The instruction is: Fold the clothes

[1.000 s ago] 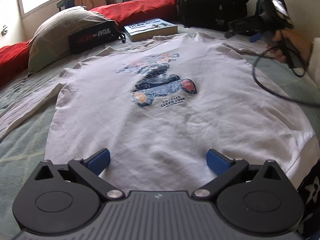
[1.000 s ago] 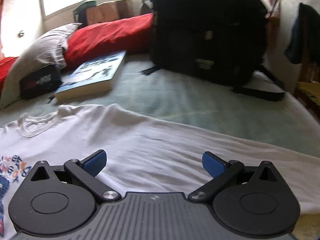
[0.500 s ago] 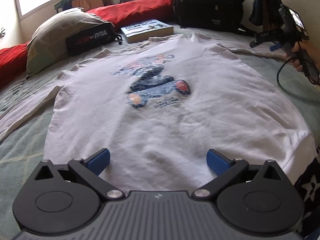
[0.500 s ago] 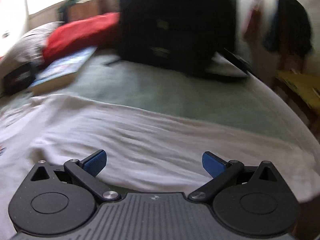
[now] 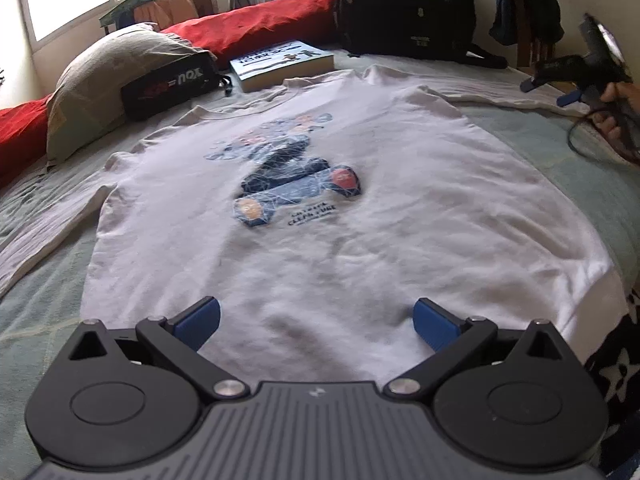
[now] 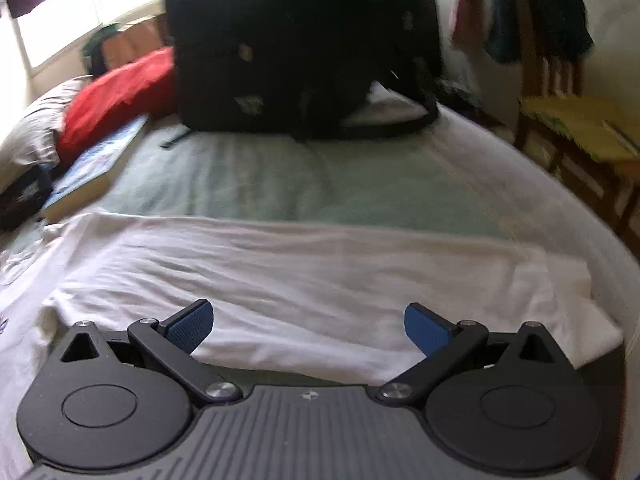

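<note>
A white long-sleeved shirt point(image 5: 360, 216) with a blue printed figure lies flat, front up, on the green bed sheet point(image 5: 40, 312). My left gripper point(image 5: 316, 320) is open and empty just above the shirt's bottom hem. My right gripper point(image 6: 306, 326) is open and empty above the shirt's right sleeve point(image 6: 320, 280), which lies stretched out across the bed. The right gripper also shows in the left wrist view point(image 5: 560, 88), held in a hand at the far right.
A book point(image 5: 280, 64), a black pouch point(image 5: 168, 84), a grey pillow point(image 5: 108, 68) and red cushions point(image 5: 256, 28) lie past the shirt's collar. A black backpack point(image 6: 304, 48) stands at the bed's far end. A wooden chair point(image 6: 580, 136) stands off the right edge.
My right gripper has moved to the right along the sleeve, towards the bed's right edge. My left gripper has stayed near the hem. Both stay open.
</note>
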Demonstrator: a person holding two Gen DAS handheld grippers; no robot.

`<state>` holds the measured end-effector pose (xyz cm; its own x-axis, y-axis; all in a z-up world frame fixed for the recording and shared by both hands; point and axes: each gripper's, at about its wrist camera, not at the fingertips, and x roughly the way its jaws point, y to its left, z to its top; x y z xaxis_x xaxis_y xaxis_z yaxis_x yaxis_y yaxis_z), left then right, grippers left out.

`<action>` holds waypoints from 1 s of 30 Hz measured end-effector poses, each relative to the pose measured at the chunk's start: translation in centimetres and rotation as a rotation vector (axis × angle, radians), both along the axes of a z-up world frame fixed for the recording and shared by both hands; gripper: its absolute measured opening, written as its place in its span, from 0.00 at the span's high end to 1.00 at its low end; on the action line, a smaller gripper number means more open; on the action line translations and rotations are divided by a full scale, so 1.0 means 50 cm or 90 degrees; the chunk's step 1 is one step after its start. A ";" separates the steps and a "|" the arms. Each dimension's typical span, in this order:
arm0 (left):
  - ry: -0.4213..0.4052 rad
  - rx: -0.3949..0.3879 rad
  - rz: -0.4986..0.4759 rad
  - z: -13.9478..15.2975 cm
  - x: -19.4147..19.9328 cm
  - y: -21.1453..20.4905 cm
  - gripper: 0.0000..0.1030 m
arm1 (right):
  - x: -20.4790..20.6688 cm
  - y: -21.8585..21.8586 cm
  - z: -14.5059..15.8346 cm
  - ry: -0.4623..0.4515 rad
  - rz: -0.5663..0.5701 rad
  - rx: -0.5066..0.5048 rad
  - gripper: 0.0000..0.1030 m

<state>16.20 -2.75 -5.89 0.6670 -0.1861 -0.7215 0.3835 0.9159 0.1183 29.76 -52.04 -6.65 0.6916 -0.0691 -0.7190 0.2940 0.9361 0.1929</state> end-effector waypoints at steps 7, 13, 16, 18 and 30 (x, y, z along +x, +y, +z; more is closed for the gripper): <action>-0.006 -0.023 0.016 0.008 -0.002 0.026 0.01 | -0.063 0.024 0.028 0.014 -0.002 -0.011 0.00; 0.044 -0.058 0.036 -0.019 0.002 0.050 0.01 | -0.130 0.124 0.131 -0.034 0.086 0.017 0.00; 0.020 -0.067 0.031 0.003 -0.013 0.068 0.01 | -0.157 0.213 0.168 -0.051 0.163 0.023 0.00; -0.011 -0.069 0.042 0.019 -0.019 0.082 0.01 | -0.177 0.281 0.179 -0.058 0.218 0.024 0.00; 0.027 -0.058 0.073 -0.018 -0.015 0.109 0.01 | -0.266 0.593 0.049 -0.016 0.392 -0.020 0.00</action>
<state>15.43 2.72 -6.78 0.6565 -0.1771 -0.7333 0.2791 0.9601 0.0180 16.48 -22.37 -4.22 0.6284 0.3272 -0.7057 -0.3066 0.9380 0.1619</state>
